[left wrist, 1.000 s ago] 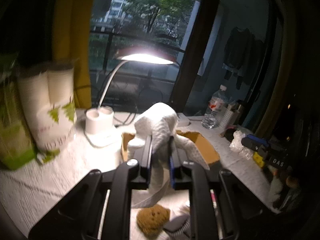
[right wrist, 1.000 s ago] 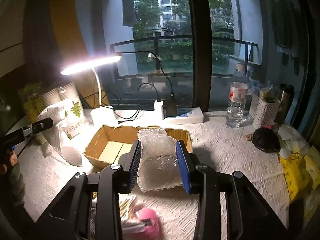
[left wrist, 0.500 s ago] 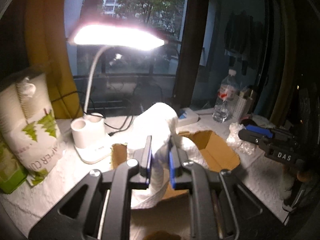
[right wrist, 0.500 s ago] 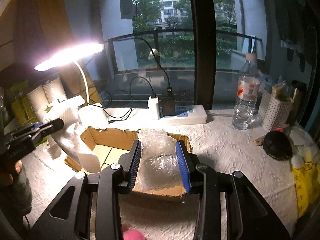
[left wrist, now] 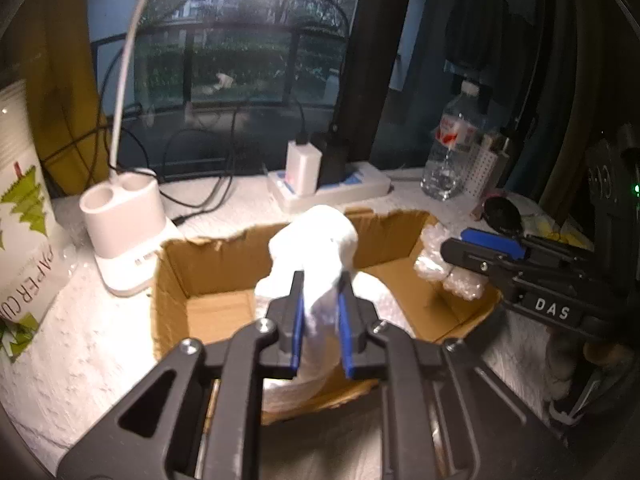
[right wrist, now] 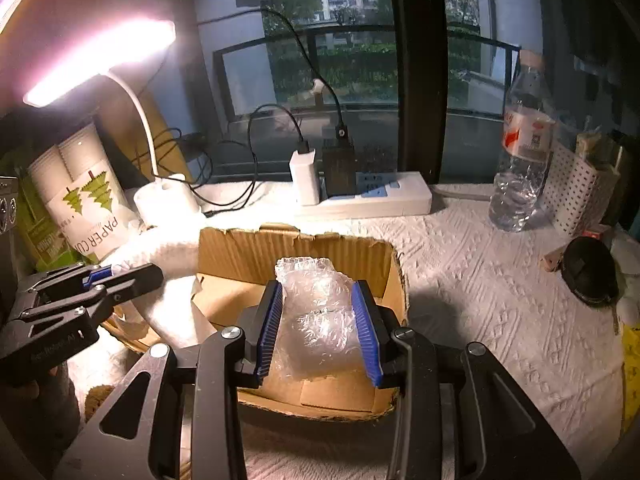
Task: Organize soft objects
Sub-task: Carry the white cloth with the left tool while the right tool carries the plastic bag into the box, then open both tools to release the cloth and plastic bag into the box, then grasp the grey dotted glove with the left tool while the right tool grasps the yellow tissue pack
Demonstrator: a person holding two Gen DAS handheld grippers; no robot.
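Note:
An open cardboard box (left wrist: pixel 208 268) (right wrist: pixel 296 248) sits mid-table. My left gripper (left wrist: pixel 320 280) is shut on a white cloth (left wrist: pixel 316 252) and holds it over the box, its tail hanging inside. My right gripper (right wrist: pixel 318 288) is shut on a wad of clear bubble wrap (right wrist: pixel 316 308) over the box's right half. The right gripper (left wrist: pixel 472 250) and its bubble wrap (left wrist: pixel 432 260) also show in the left wrist view at the box's right rim. The left gripper (right wrist: pixel 136 274) shows at the left in the right wrist view, with the cloth (right wrist: pixel 168 304) draped below it.
A white desk lamp (left wrist: pixel 124 220) (right wrist: pixel 168 196) and a pack of paper cups (left wrist: pixel 20 220) (right wrist: pixel 84 200) stand left of the box. A power strip (right wrist: pixel 368 200) with chargers lies behind it. A water bottle (right wrist: pixel 520 152), a perforated white holder (right wrist: pixel 576 188) and a black round object (right wrist: pixel 588 276) are at the right.
Both grippers moved forward and down over the box with their loads. The brown and pink soft items near the table's front edge have dropped out of view.

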